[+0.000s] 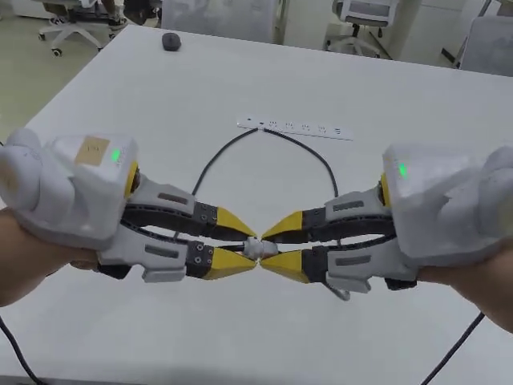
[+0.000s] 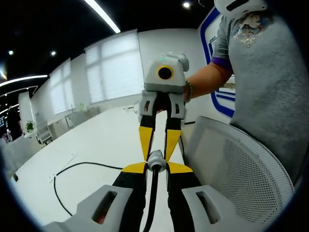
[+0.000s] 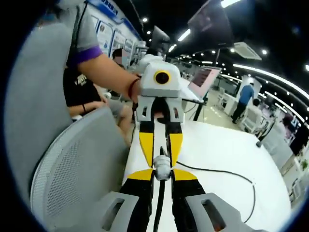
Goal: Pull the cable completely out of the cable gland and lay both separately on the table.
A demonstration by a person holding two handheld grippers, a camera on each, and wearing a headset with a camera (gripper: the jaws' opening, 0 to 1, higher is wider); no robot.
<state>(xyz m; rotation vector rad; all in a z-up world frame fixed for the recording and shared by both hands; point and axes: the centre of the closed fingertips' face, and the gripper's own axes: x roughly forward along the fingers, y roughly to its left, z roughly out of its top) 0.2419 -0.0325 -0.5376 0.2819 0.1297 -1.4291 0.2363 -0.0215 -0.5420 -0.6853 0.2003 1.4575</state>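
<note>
Just above the white table (image 1: 240, 88), my two grippers meet tip to tip. Between the tips sits the small grey-white cable gland (image 1: 258, 249). My left gripper (image 1: 250, 247) is shut on its left end, my right gripper (image 1: 269, 247) on its right end. The black cable (image 1: 216, 156) loops from the grippers across the table to the far side and back. In the left gripper view the gland (image 2: 156, 159) sits at my own yellow tips (image 2: 136, 167), and the cable (image 2: 151, 195) runs back between the jaws. The right gripper view shows the gland (image 3: 161, 167) and cable (image 3: 159, 200) the same way.
A white power strip (image 1: 292, 127) lies past the cable's loop. A dark small object (image 1: 171, 40) rests near the table's far left edge. Office chairs (image 1: 365, 20) stand beyond the table. A grey mesh chair back (image 2: 241, 164) is close behind me.
</note>
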